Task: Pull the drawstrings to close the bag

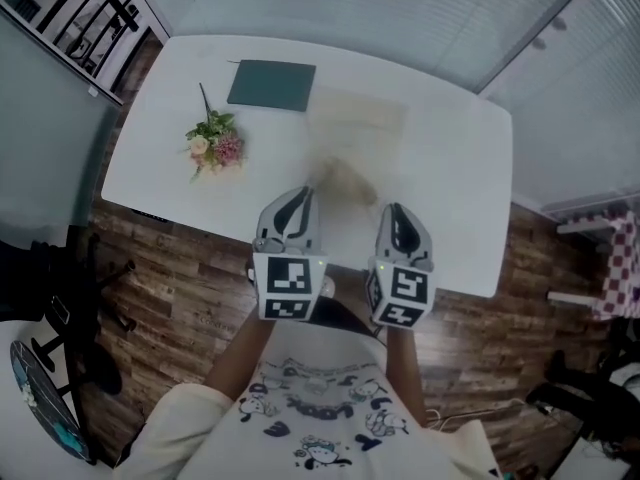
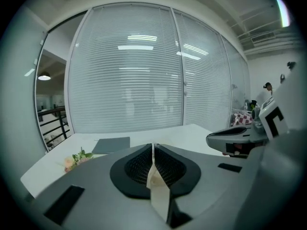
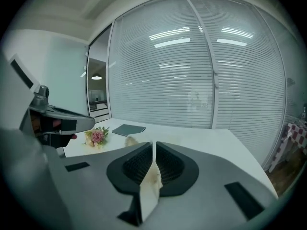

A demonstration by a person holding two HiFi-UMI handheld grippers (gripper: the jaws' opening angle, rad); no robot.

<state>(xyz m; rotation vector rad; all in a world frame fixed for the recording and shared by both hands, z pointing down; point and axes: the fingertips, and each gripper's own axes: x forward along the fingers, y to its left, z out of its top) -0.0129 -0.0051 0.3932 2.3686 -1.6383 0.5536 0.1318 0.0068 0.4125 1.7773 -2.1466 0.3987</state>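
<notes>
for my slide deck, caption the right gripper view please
Right gripper shut on a beige strip, facing a white table holding flowers and a dark folder

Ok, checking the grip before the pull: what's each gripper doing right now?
Left gripper: closed on a beige drawstring.
Right gripper: closed on the other drawstring.

Head view: looked steeply down from overhead onto the whole white worktop (image 1: 450,158), from well above it.
Left gripper view: sat close behind the left tongs (image 2: 153,152), facing across the worktop toward the blinds (image 2: 134,71).
Right gripper view: did the same behind the right tongs (image 3: 153,150).
Shared: the flowers (image 1: 213,148) and the dark pad (image 1: 271,84) showed in all three views.
</notes>
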